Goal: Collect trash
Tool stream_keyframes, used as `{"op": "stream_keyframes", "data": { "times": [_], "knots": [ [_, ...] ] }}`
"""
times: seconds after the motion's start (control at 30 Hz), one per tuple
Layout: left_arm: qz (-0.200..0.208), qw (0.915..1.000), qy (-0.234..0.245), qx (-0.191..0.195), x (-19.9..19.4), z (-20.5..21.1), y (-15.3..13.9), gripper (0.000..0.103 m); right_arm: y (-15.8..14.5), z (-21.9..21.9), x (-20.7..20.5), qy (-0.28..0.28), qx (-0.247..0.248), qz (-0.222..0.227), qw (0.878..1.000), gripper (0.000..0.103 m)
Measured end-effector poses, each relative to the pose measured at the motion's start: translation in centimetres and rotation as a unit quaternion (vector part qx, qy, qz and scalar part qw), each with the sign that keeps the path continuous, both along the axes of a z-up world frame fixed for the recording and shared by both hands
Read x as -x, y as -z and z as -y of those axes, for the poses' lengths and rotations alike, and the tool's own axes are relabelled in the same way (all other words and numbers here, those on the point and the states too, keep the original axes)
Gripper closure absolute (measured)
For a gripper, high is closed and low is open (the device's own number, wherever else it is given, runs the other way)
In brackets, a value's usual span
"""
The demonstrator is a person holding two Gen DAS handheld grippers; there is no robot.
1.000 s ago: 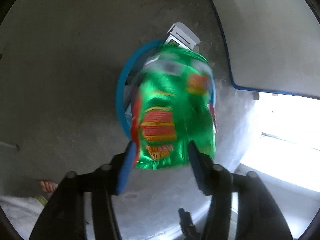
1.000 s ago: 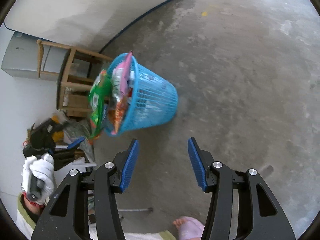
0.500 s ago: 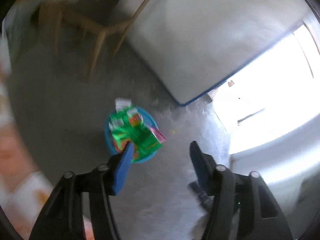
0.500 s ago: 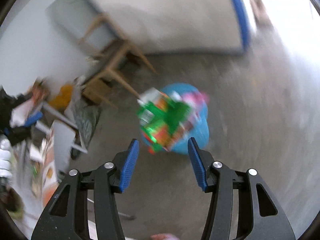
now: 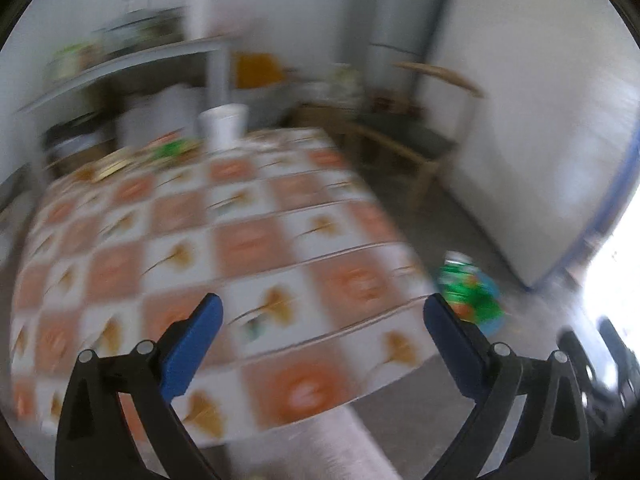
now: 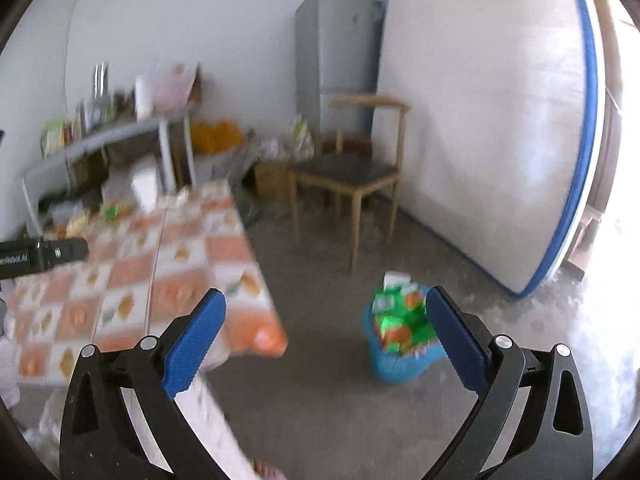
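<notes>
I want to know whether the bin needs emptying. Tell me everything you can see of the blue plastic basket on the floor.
The blue plastic lattice-walled basket stands upright on the grey concrete floor, to the right of the table with the orange-and-white checked cloth and in front of the wooden chair. It looks round and narrows toward the bottom. It is full above its rim: crumpled green and orange snack wrappers and a white carton stick out of the top. Only the floor and its contents touch it. Motion blur hides finer detail.

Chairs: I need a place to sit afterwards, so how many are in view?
1: a wooden chair with a dark seat stands on the floor beside the mattress, in front of the fridge. Others may be hidden behind the table.
</notes>
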State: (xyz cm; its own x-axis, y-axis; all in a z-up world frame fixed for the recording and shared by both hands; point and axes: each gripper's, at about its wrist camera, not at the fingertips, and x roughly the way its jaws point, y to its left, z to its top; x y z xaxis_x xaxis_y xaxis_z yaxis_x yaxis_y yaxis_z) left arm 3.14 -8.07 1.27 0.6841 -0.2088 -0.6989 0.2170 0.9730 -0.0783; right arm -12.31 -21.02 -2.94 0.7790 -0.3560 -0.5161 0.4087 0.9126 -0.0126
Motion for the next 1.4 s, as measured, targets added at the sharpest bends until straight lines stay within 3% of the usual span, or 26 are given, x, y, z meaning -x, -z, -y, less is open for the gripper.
{"op": "stream_keyframes", "data": {
  "times": [0.1, 0.33, 0.53, 0.93, 1.4],
  "knots": [
    [0.023, 0.9974, -0.058, -0.037, 1.4, -1.6, 1.5, 0.005, 1.7, -2.2, -0.8, -0.016, 0.009, -0.063, 0.998, 0.007],
    [0.014, 0.9973, -0.041, -0.059, 2.3, -2.1, 2.8, 0.005, 1.9, -4.6, -0.5, -0.012, 0.018, -0.109, 0.994, 0.007],
    [0.000, 0.9964, -0.031, -0.078, 3.3, -2.0, 3.1, 0.005, 1.7, -4.8, -0.3, 0.004, 0.008, -0.113, 0.994, 0.007],
    [0.000, 0.9978, -0.038, -0.055, 3.1, -2.3, 2.5, 0.005, 1.7, -3.6, 0.3, 0.037, -0.005, -0.112, 0.993, 0.007],
    [0.005, 0.9976, -0.036, -0.059, 3.2, -1.5, 2.3, 0.005, 1.4, -3.1, 0.8, 0.046, 0.003, -0.108, 0.993, 0.007]
  ]
}}
